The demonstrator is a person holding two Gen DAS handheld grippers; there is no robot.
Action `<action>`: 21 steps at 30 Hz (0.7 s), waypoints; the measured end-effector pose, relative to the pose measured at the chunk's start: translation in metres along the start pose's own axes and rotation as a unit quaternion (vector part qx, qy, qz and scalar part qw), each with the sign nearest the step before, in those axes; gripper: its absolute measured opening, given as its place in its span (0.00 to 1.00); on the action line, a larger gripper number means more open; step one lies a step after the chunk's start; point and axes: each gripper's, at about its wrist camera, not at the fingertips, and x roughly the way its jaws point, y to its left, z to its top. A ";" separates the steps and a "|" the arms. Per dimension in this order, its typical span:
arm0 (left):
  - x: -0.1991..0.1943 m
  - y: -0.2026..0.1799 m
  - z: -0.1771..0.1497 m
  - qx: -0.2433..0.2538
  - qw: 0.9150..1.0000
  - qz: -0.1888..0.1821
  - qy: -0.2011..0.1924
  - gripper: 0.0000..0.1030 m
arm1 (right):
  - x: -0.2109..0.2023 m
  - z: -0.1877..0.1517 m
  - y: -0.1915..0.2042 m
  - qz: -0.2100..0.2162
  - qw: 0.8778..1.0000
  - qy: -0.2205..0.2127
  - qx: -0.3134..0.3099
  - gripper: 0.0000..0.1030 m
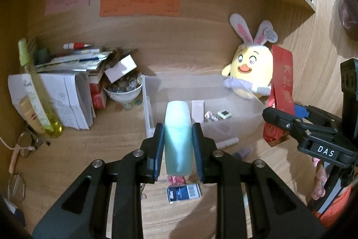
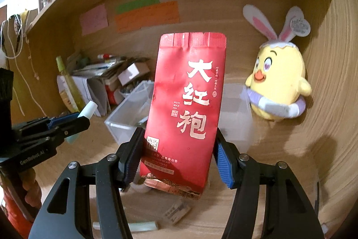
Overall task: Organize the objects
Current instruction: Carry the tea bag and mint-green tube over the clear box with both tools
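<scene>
Left wrist view shows the left gripper [image 1: 178, 145] pinching a pale teal bottle [image 1: 178, 138] before the clear plastic bin [image 1: 147, 109], while the right gripper [image 2: 179, 156] clamps a red tea pouch [image 2: 190, 109].

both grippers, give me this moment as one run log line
left gripper: shut on teal bottle | right gripper: shut on red tea packet | both above clear bin | nothing released yet
</scene>
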 end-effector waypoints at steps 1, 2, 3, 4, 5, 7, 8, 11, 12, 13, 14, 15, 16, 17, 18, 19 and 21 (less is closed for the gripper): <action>0.001 -0.001 0.003 0.000 1.000 0.000 -0.002 0.24 | 0.000 0.002 -0.001 0.000 1.000 -0.002 0.000 0.54; 0.001 -0.002 0.005 0.001 1.000 0.001 -0.004 0.24 | 0.001 0.005 -0.002 -0.001 1.000 -0.004 0.000 0.54; 0.002 -0.002 0.007 0.002 1.000 0.000 -0.005 0.24 | 0.001 0.007 -0.003 -0.002 1.000 -0.006 0.000 0.54; 0.003 -0.003 0.009 0.002 1.000 0.000 -0.007 0.24 | 0.001 0.009 -0.004 -0.003 1.000 -0.009 -0.001 0.54; 0.004 -0.004 0.011 0.003 1.000 0.000 -0.008 0.24 | 0.002 0.011 -0.006 -0.004 1.000 -0.012 0.000 0.54; 0.007 -0.005 0.015 0.007 1.000 0.000 -0.009 0.24 | 0.003 0.016 -0.008 -0.004 1.000 -0.017 0.002 0.54; 0.009 -0.006 0.017 0.009 1.000 0.001 -0.010 0.24 | 0.003 0.019 -0.010 -0.004 1.000 -0.019 0.003 0.54; 0.015 -0.007 0.021 0.011 1.000 0.000 -0.009 0.24 | 0.006 0.025 -0.014 -0.003 1.000 -0.024 0.005 0.54; 0.017 -0.007 0.023 0.012 1.000 0.001 -0.009 0.24 | 0.007 0.027 -0.015 -0.004 1.000 -0.025 0.005 0.54; 0.020 -0.007 0.025 0.013 1.000 0.002 -0.009 0.24 | 0.008 0.030 -0.016 -0.005 1.000 -0.027 0.005 0.54; 0.022 -0.008 0.026 0.013 1.000 0.004 -0.009 0.24 | 0.010 0.032 -0.017 -0.005 1.000 -0.027 0.004 0.54; 0.025 -0.008 0.028 0.013 1.000 0.004 -0.008 0.24 | 0.011 0.034 -0.017 -0.006 1.000 -0.028 0.004 0.54; 0.028 -0.008 0.029 0.012 1.000 0.004 -0.007 0.24 | 0.013 0.037 -0.018 -0.007 1.000 -0.029 0.002 0.54; 0.031 -0.008 0.030 0.011 1.000 0.005 -0.005 0.24 | 0.015 0.039 -0.019 -0.008 1.000 -0.029 0.001 0.54; 0.035 -0.008 0.031 0.011 1.000 0.006 -0.003 0.24 | 0.017 0.042 -0.019 -0.010 1.000 -0.030 0.000 0.54; 0.039 -0.007 0.032 0.010 1.000 0.007 -0.001 0.24 | 0.019 0.044 -0.020 -0.010 1.000 -0.030 -0.001 0.54; 0.047 -0.006 0.033 0.006 1.000 0.008 0.004 0.24 | 0.025 0.048 -0.022 -0.015 0.999 -0.029 -0.001 0.54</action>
